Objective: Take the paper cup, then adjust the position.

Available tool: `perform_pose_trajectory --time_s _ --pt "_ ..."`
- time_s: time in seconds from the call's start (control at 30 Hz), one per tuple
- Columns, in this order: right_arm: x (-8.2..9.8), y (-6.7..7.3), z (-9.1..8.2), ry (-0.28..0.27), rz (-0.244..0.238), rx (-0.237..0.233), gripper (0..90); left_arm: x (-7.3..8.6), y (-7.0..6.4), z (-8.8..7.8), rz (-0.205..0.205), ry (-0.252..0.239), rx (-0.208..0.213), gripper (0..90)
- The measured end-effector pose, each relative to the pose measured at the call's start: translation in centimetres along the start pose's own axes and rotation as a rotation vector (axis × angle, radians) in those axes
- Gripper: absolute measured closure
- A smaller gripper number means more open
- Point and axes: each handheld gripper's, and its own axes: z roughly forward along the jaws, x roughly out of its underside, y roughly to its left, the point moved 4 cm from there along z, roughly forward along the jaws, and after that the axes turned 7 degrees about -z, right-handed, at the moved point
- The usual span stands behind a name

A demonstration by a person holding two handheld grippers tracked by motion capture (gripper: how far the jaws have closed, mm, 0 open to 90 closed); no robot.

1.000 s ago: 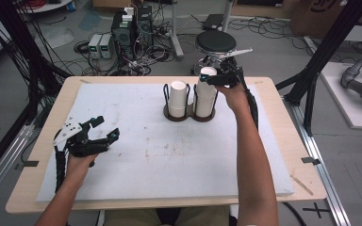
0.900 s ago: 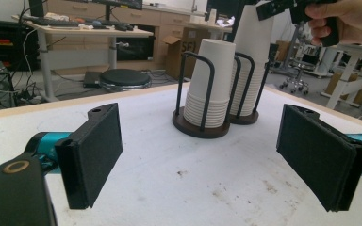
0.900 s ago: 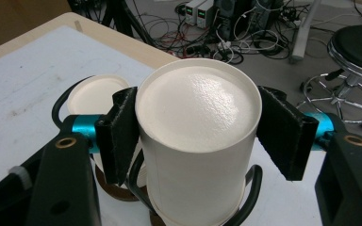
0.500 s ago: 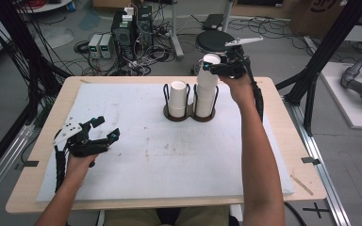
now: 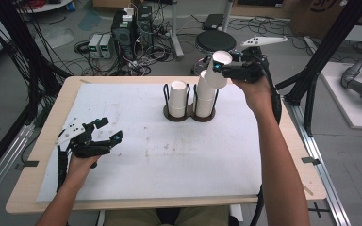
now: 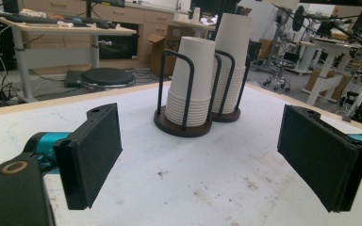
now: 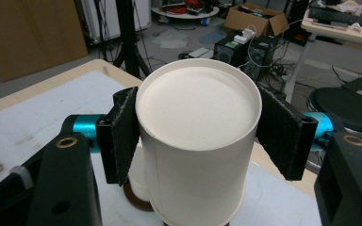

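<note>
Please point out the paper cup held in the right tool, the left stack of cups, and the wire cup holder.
paper cup (image 7: 195, 113): right gripper view, on its flat bottom.
left stack of cups (image 5: 178, 98): high view, on its side.
wire cup holder (image 6: 181, 128): left gripper view, on its round base.

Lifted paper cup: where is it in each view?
High view: paper cup top centre-right, tilted, in the right gripper.
Left gripper view: cannot tell it from the right stack.
Right gripper view: cup centre, between the jaws.
Shared landmark: wire cup holder.
</note>
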Motion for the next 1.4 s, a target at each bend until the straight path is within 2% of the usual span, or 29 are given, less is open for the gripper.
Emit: perform_pose_trajectory --time_s 0.23,0.3,0.4,0.73,0.87,1.0,1.1,1.4 --pt "1.3 2.4 -2.6 -0.017 -0.03 -0.07 35.2 0.0 -0.3 0.1 0.013 0.003 0.006 14.1" --pt "2.0 3.1 -3.0 -0.01 -0.045 -0.089 35.2 0.0 -0.3 0.1 0.019 0.0 0.007 14.1" --pt "3.5 4.1 -3.4 0.0 -0.036 -0.118 35.2 -0.1 -0.5 0.2 0.013 -0.006 0.012 14.1" --pt "8.5 6.4 -3.2 0.04 -0.034 -0.178 35.2 0.0 -1.4 0.5 0.029 -0.004 0.043 14.1" --pt "9.8 7.3 -3.6 0.032 -0.032 -0.198 35.2 0.1 -1.8 0.8 0.036 0.003 0.056 14.1" --pt "10.7 8.2 -3.7 0.014 -0.037 -0.216 35.1 0.1 -2.1 1.0 0.039 0.006 0.07 14.1" --pt "11.2 8.8 -3.6 0.015 -0.037 -0.226 35.1 0.2 -2.6 1.2 0.058 0.017 0.084 14.1" --pt "11.7 10.7 -3.0 -0.004 -0.057 -0.29 35.1 0.4 -4.6 1.8 0.061 0.032 0.181 14.1"
